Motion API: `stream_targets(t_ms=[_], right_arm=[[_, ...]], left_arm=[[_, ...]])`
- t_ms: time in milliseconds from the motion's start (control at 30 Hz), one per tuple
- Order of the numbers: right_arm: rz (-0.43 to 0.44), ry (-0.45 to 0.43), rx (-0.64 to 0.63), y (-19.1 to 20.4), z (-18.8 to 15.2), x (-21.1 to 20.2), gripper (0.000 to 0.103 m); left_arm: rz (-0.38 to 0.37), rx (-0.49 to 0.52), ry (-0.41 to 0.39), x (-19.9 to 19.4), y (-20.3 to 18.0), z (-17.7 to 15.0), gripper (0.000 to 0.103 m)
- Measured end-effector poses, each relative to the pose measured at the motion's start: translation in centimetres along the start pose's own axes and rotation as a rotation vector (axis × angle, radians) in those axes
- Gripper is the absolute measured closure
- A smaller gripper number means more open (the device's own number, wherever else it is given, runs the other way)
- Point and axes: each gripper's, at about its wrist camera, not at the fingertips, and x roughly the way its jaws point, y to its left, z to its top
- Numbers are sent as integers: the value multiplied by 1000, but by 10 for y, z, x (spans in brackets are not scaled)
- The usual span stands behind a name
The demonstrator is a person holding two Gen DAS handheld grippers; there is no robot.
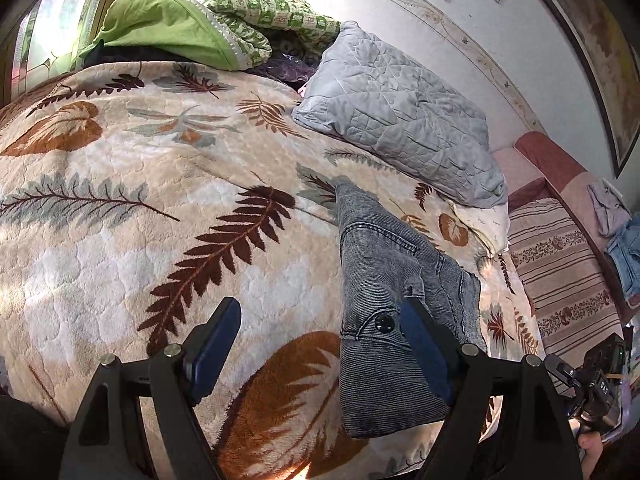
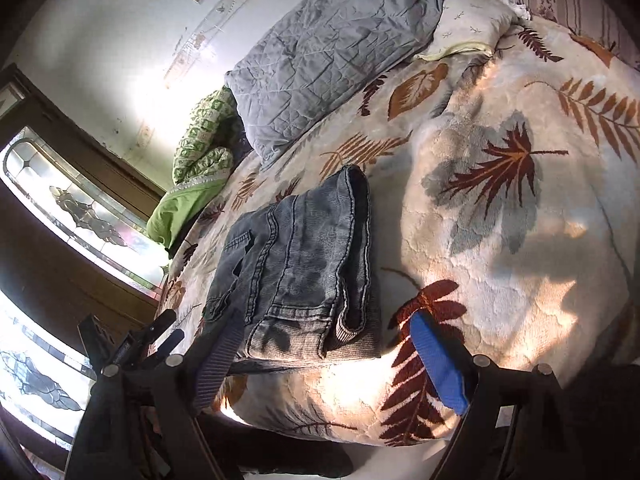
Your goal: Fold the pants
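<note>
Grey denim pants (image 1: 384, 272) lie folded in a compact stack on the leaf-patterned blanket (image 1: 140, 184), waistband button toward me. My left gripper (image 1: 320, 332) is open just above the blanket. Its right finger (image 1: 420, 344) is over the waistband and its left finger (image 1: 220, 340) is over bare blanket. In the right wrist view the pants (image 2: 296, 264) show stacked hems and a back pocket. My right gripper (image 2: 328, 344) stands open around the near end of the stack, and its pads do not press the cloth. The left gripper's black frame (image 2: 132, 340) shows at the left edge.
A grey quilted pillow (image 1: 400, 120) lies behind the pants, with a green patterned quilt (image 1: 256, 20) bunched further back. A striped cover (image 1: 560, 272) holds more clothes at the right. A patterned glass door (image 2: 80, 216) stands beyond the bed's far side. A hand (image 1: 592, 444) holds the other gripper.
</note>
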Motion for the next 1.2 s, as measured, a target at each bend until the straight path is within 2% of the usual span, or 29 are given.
stream_targets(t_ms=[100,200,300,433,667,833,967,1100,1200], right_arm=[[69,82,56,-13,27,14,15],[75,76,53,-18,41,22,15],[107,51,63,-24,37,27,15],[117,68,19,-18,29,35,15],[141,92,2,-17,24,41,15],[146,91,4,-17,23,40,15],[149,100,6,-17,23,41,15],[179,139,57,-22,32,46,15],[132,160,40,-18,52,54,15]], left_arm=[[-13,36,45,12,-12,6,21],[65,83,54,19,-23,10,21],[157,137,35,20,-32,12,21],[220,168,64,26,-36,14,21],[286,199,98,31,-36,11,21],[301,217,108,33,-37,10,21],[259,206,133,33,-36,12,21],[95,95,194,39,-23,22,21],[-10,69,232,51,-24,30,21]])
